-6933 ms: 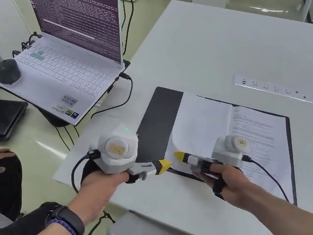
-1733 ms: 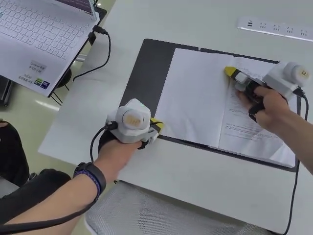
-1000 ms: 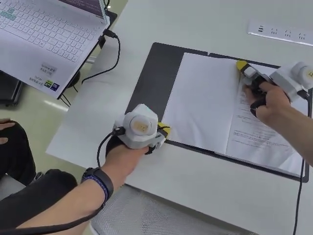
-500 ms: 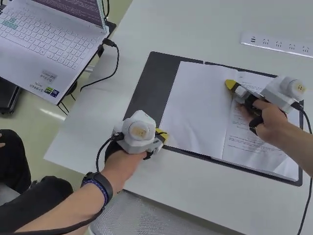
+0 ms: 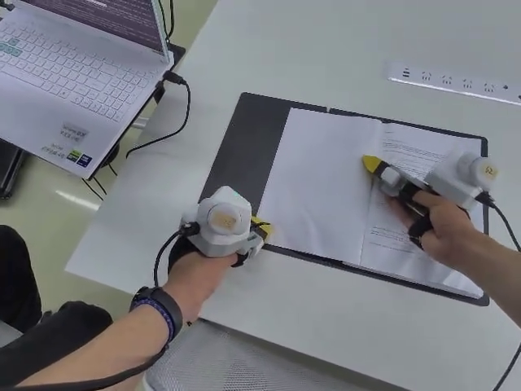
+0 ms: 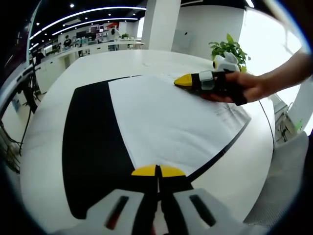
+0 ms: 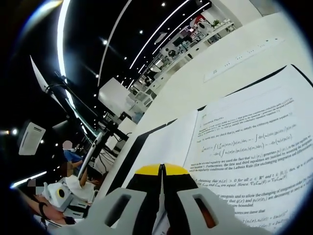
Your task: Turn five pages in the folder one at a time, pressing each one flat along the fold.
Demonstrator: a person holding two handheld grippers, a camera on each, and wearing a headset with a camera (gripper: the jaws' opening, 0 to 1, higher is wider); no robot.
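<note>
Folder [image 5: 242, 155] lies open on the desk [image 5: 326, 49], centre to right of the head view, black inner cover showing on its left side. A blank page [image 5: 321, 183] lies over toward the left; a printed page [image 5: 423, 151] lies on the right.

Right tool [image 5: 371, 164]: jaws closed, yellow tips together, at the fold between the blank and printed pages, about halfway down it. Touching the paper or just above it: cannot tell. Right gripper view has the same tips [image 7: 161, 170] lined up along the fold, printed text to their right.

Left tool [image 5: 259, 230]: jaws closed, tips at the lower left corner of the blank page, near the folder's bottom edge. In the left gripper view the tips [image 6: 157, 171] sit over the black cover where it meets that corner, with the right tool [image 6: 186, 80] at upper right.

Laptop [image 5: 73, 90] upper left of the head view. Power strip [image 5: 456, 81] upper right, well apart from the folder.
</note>
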